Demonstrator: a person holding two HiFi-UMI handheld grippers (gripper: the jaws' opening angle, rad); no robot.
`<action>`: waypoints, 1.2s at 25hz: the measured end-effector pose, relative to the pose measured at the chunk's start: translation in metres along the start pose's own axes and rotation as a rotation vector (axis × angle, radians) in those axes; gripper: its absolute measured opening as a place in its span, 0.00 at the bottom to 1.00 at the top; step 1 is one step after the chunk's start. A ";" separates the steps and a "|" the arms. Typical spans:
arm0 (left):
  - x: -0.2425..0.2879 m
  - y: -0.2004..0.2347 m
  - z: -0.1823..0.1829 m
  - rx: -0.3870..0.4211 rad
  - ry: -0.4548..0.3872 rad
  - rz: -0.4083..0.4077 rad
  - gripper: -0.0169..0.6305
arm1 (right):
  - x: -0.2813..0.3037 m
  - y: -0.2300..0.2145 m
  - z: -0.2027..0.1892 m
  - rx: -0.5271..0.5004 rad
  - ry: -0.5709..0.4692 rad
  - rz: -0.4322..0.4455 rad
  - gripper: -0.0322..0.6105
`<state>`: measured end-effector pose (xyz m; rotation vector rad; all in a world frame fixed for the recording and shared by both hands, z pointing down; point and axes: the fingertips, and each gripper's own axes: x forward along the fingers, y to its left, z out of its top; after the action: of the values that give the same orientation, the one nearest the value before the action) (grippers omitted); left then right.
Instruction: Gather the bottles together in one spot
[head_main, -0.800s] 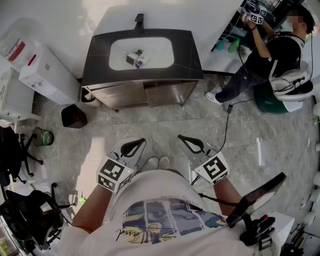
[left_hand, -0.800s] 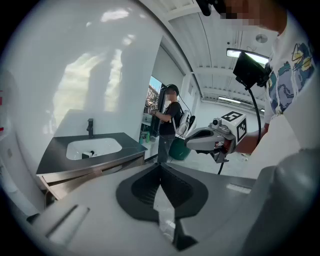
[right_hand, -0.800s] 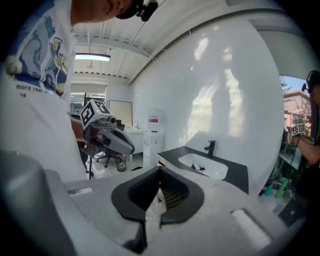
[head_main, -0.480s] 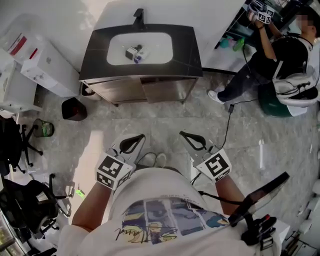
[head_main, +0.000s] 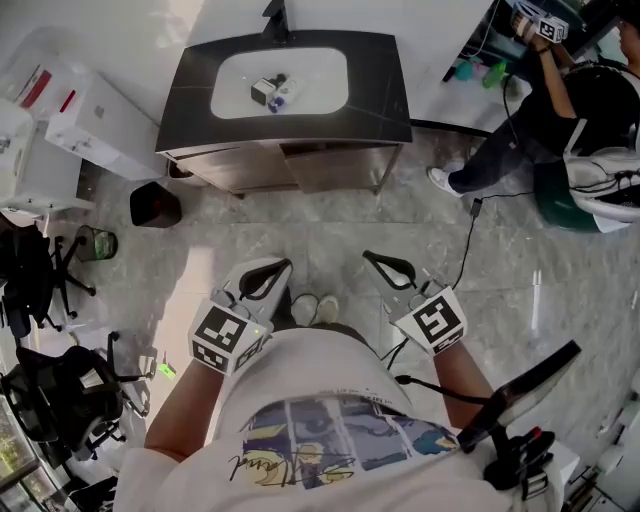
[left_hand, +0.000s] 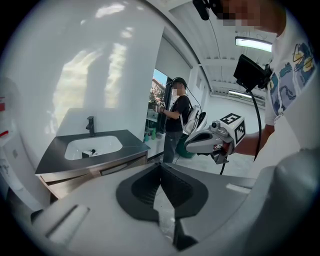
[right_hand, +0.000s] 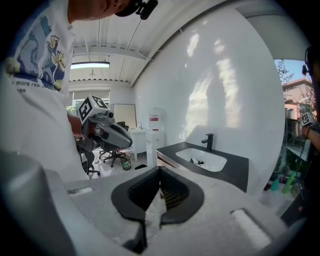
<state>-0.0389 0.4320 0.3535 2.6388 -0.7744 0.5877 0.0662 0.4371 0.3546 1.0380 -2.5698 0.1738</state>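
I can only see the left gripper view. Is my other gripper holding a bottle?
Observer: No. The right gripper view shows the right gripper with its jaws together and nothing between them.
Operator: What's on the floor next to the sink cabinet? I can't see that bit.
Observer: The head view shows a black bin on the floor beside the cabinet, at the picture's left.
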 end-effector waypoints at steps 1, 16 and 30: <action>0.002 0.005 0.001 0.001 0.000 0.002 0.03 | 0.005 -0.004 0.000 0.000 0.001 0.000 0.05; 0.069 0.155 0.052 -0.019 -0.003 -0.067 0.07 | 0.101 -0.095 0.043 0.069 0.044 -0.110 0.08; 0.076 0.262 0.070 -0.081 -0.014 -0.068 0.08 | 0.268 -0.177 0.052 0.065 0.113 -0.044 0.11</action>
<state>-0.1097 0.1601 0.3791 2.5864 -0.6948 0.5090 -0.0046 0.1233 0.4032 1.0757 -2.4528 0.2974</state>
